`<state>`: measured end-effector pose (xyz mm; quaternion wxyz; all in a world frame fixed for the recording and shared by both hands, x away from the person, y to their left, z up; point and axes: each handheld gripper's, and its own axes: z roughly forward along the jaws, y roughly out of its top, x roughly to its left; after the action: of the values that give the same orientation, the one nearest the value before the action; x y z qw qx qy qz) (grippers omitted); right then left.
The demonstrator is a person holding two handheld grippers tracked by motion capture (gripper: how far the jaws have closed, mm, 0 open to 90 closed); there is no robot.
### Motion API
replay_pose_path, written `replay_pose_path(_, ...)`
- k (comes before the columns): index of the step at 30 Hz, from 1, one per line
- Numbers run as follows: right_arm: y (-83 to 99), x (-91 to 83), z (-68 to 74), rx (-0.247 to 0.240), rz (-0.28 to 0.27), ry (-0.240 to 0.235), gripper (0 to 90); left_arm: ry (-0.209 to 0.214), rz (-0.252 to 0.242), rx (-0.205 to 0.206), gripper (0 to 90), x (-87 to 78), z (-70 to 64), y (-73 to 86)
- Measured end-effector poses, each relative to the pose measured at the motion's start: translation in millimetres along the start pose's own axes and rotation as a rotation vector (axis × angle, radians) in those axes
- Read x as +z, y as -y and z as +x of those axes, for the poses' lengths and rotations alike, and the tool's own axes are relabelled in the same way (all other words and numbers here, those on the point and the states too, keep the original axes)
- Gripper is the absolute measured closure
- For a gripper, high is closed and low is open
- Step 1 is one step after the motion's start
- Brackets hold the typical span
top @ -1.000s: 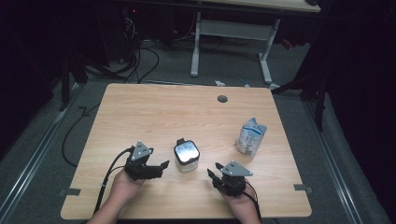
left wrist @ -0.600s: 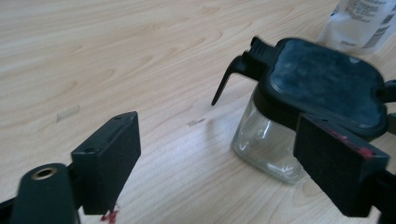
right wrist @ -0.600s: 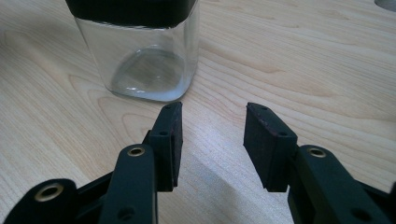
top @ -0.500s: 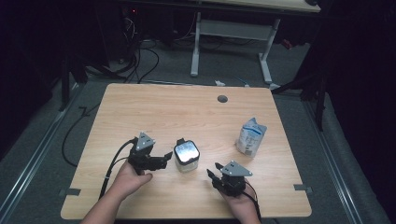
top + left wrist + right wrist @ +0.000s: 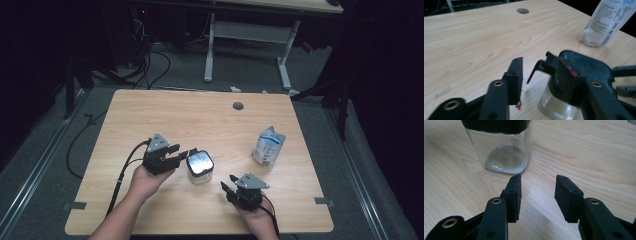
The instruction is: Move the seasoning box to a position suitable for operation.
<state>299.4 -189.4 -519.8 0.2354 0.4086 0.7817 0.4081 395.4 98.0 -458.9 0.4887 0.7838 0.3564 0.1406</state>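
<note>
My left gripper (image 5: 184,152) sits with its jaws parted at the left edge of the square clear glass jar with the black lid (image 5: 199,168), which stands upright near the front middle of the light wooden table (image 5: 200,115). In the left gripper view, the black flip tab of the lid (image 5: 539,68) lies between my jaws; I cannot tell whether either pad touches it. My right gripper (image 5: 227,187) rests lower right of the jar, jaws wide and holding nothing, aimed at the jar's glass base (image 5: 504,157) and apart from it. A white printed pouch (image 5: 268,146) stands well apart at the right.
</note>
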Motion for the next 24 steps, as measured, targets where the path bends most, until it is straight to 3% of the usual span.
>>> replay_pose_path(3, -0.1, -0.1, 0.1, 0.000, -0.001, -0.001, 57.1, 0.001, 0.007, 0.030, 72.5, 7.3, -4.7, -6.4)
replay_pose_path(9, -0.3, -1.0, -0.8, 0.004, 0.000, -0.003, 57.0, 0.000, 0.030, 0.036, 87.3, 22.1, -8.0, -11.5)
replay_pose_path(24, -0.3, -0.1, 0.1, -0.004, -0.003, -0.009, 57.1, -0.006, 0.026, 0.063, 90.0, 30.3, -12.5, -11.7)
